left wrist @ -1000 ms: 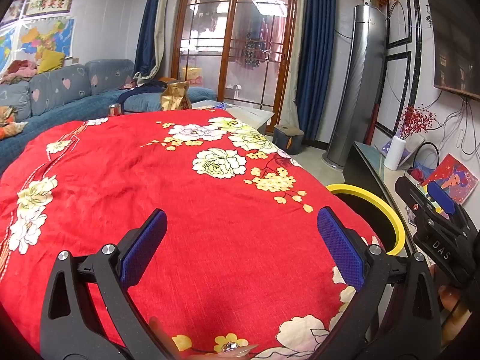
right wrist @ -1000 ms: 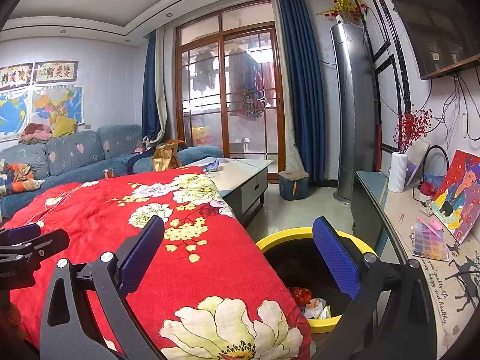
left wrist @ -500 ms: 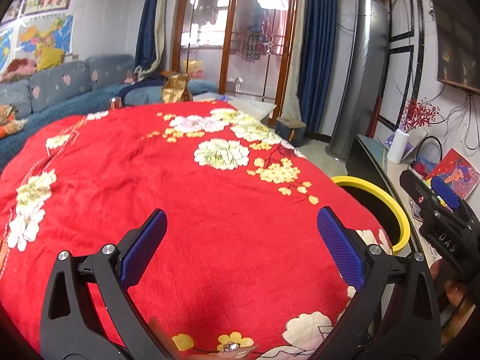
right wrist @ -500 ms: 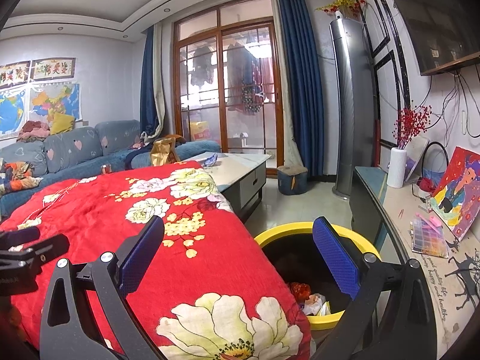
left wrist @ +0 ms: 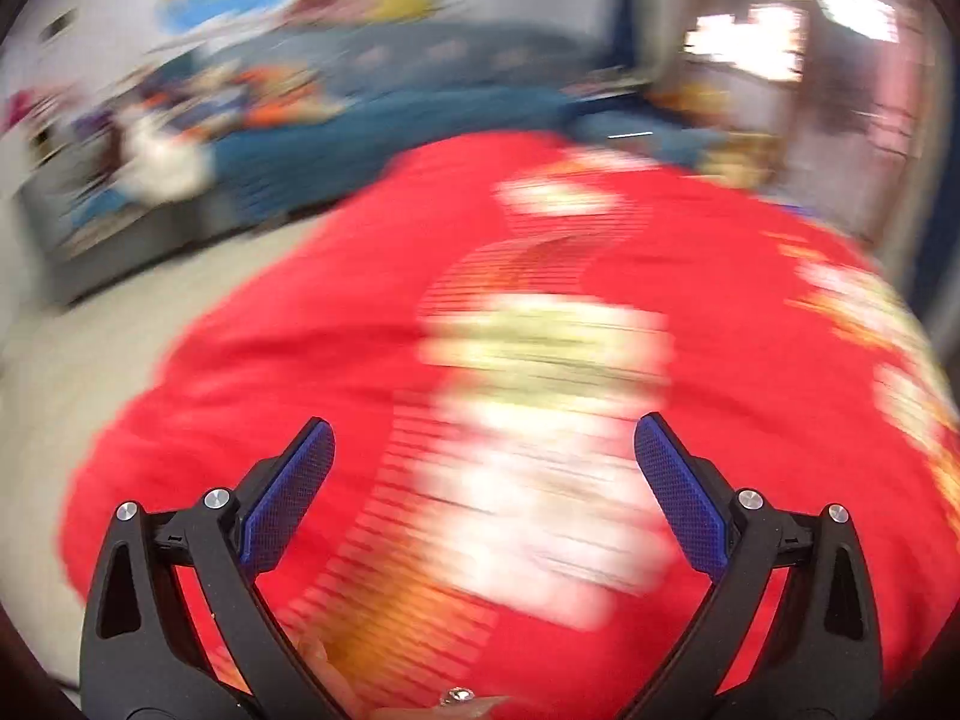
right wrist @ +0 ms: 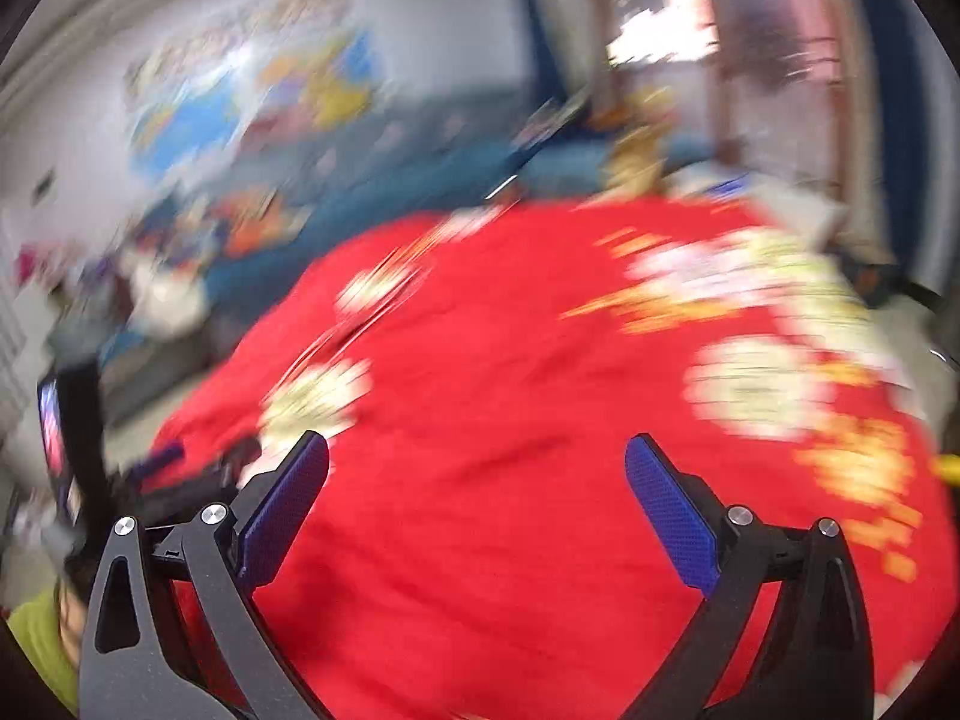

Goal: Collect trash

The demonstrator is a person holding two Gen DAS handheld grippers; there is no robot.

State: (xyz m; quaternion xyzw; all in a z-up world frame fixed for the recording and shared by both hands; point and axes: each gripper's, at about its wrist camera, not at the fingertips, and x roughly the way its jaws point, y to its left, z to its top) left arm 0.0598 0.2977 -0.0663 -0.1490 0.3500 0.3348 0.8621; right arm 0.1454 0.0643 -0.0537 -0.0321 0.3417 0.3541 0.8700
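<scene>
1. Left gripper (left wrist: 480, 468) sat nearest in the left wrist view, jaws wide apart, nothing between the blue pads (left wrist: 288, 492).
2. Right gripper (right wrist: 477, 486) sat nearest in the right wrist view, jaws also wide, holding nothing.
3. Both views were heavily motion-blurred; fine detail could not be read.
4. Red floral cloth (left wrist: 750, 324) covered the worktop under and beyond both grippers, filling the middle of each view; white and yellow flower patches were smeared.
5. Task's thing: no trash piece could be made out on the cloth in either view; too blurred to tell where any lay.
6. Near left in the right wrist view, a dark upright object (right wrist: 84, 438) with a lit screen-like edge stood beside the cloth; a yellow-green sleeve (right wrist: 36, 642) showed at the bottom left corner.
7. At the right edge of the right wrist view, a small yellow bit (right wrist: 948, 468) peeked out past the cloth; could not tell what it was.
8. Pale floor (left wrist: 120, 336) lay left of the worktop.
9. Farther back, a blue sofa (left wrist: 420, 114) with cluttered colourful items ran along the wall.
10. Far wall carried a blurred map-like poster (right wrist: 252, 78); bright glass doors (left wrist: 780, 42) stood far right.
</scene>
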